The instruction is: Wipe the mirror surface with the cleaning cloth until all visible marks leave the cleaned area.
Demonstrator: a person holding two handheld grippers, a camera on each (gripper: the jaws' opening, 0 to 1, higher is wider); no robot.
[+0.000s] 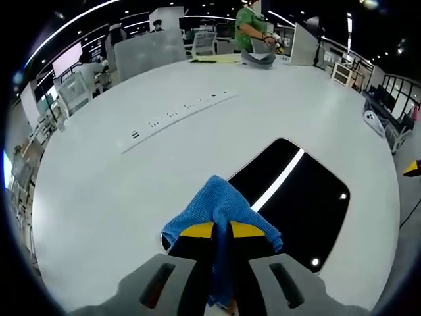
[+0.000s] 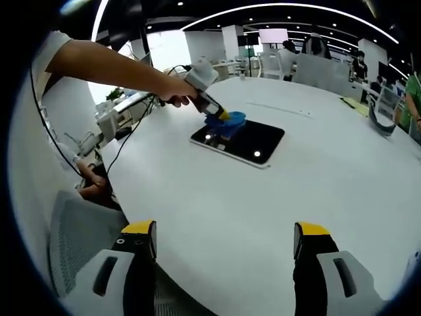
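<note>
A dark rectangular mirror (image 1: 296, 194) lies flat on the white table (image 1: 118, 197) and reflects ceiling lights. In the left gripper view my left gripper (image 1: 222, 232) is shut on a blue cleaning cloth (image 1: 220, 207), whose bunched end sits over the mirror's near left corner. The right gripper view takes this in from afar: a hand holds the left gripper (image 2: 222, 116) with the blue cloth (image 2: 227, 122) on the mirror (image 2: 240, 141). My right gripper (image 2: 223, 243) stands wide open over the table, well short of the mirror, with nothing between its yellow-tipped fingers.
A recessed strip of power sockets (image 1: 174, 115) runs across the table beyond the mirror. Grey mesh chairs (image 2: 82, 247) stand at the table's edge. At the far side sit a grey headset-like object (image 1: 258, 58), papers and a person in green (image 1: 250, 23). Cables (image 2: 128, 135) trail off the left edge.
</note>
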